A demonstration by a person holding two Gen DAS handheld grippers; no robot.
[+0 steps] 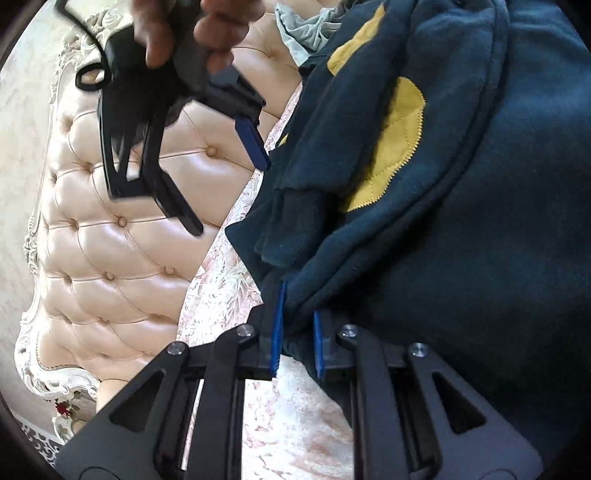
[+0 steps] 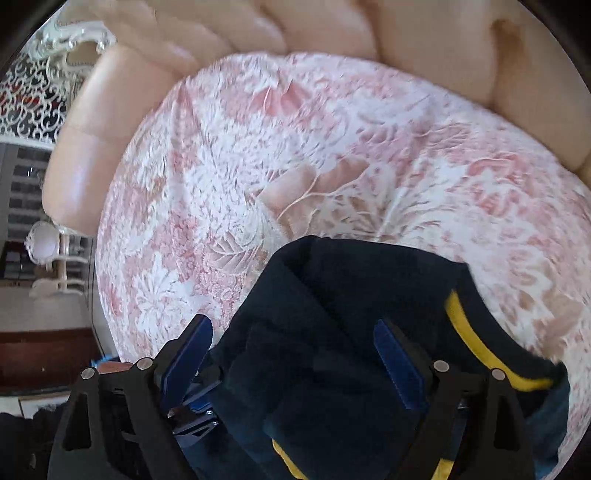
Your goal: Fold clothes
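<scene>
A dark navy sweatshirt with yellow patches (image 1: 461,192) lies on a pink floral bedspread (image 1: 229,295). My left gripper (image 1: 297,332) is shut on a fold of its edge, blue pads pinching the cloth. In the left wrist view my right gripper (image 1: 229,188) hangs in a hand above the sweatshirt's far edge, jaws wide apart. In the right wrist view my right gripper (image 2: 291,354) is open, its blue pads (image 2: 399,365) on either side of a bunched part of the navy sweatshirt (image 2: 332,332), without pinching it.
A tufted peach headboard (image 1: 122,229) with a white carved frame stands behind the bed. A grey-blue garment (image 1: 310,29) lies beyond the sweatshirt. The floral bedspread (image 2: 295,166) spreads ahead of my right gripper. A white chair (image 2: 48,251) stands off to the left.
</scene>
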